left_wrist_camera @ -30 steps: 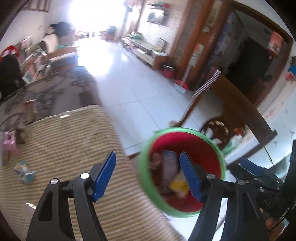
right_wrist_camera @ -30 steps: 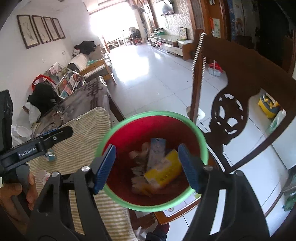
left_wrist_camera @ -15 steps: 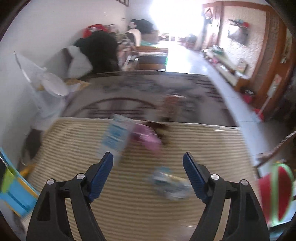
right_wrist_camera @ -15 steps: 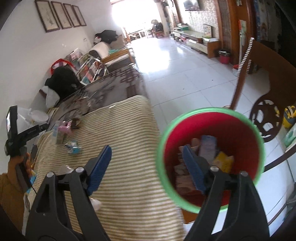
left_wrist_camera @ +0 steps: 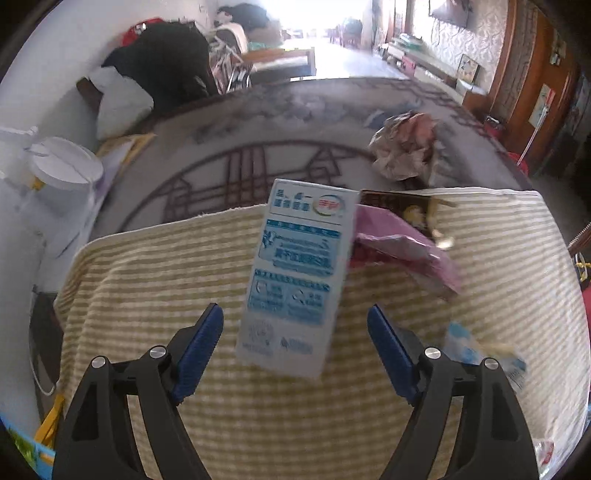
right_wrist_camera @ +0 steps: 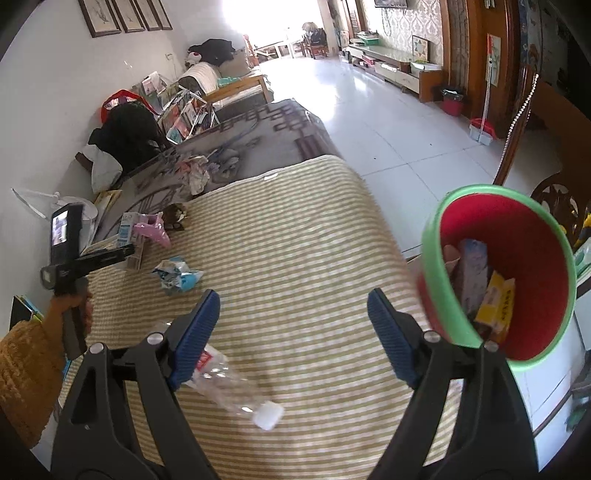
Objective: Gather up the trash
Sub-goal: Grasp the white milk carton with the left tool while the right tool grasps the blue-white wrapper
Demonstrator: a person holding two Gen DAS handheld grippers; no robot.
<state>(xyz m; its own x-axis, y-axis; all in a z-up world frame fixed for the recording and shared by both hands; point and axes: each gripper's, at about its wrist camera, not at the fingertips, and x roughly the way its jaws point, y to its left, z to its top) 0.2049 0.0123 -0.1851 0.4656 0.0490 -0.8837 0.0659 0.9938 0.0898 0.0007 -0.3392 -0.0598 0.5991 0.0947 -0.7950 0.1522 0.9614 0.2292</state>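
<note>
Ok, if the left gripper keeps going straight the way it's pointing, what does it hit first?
Most likely the white and blue carton. It stands right ahead of the open left gripper, between its fingers' line, on the striped cloth. Depth is hard to judge.

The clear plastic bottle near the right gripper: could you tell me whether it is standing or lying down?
Lying down. The clear plastic bottle rests on its side on the striped cloth, white cap pointing toward the camera.

White wall [right_wrist_camera: 55, 92] hung with framed pictures [right_wrist_camera: 125, 14]. Glossy white tiled floor [right_wrist_camera: 388, 122], strong daylight glare from far doorway [right_wrist_camera: 273, 18]. Low TV cabinet [right_wrist_camera: 399, 72] against patterned wallpaper. Carved wooden chair [right_wrist_camera: 546, 122] at right. Wooden sofa [right_wrist_camera: 232, 86] along wall. Red bin [right_wrist_camera: 452, 103] beside cabinet.
</note>
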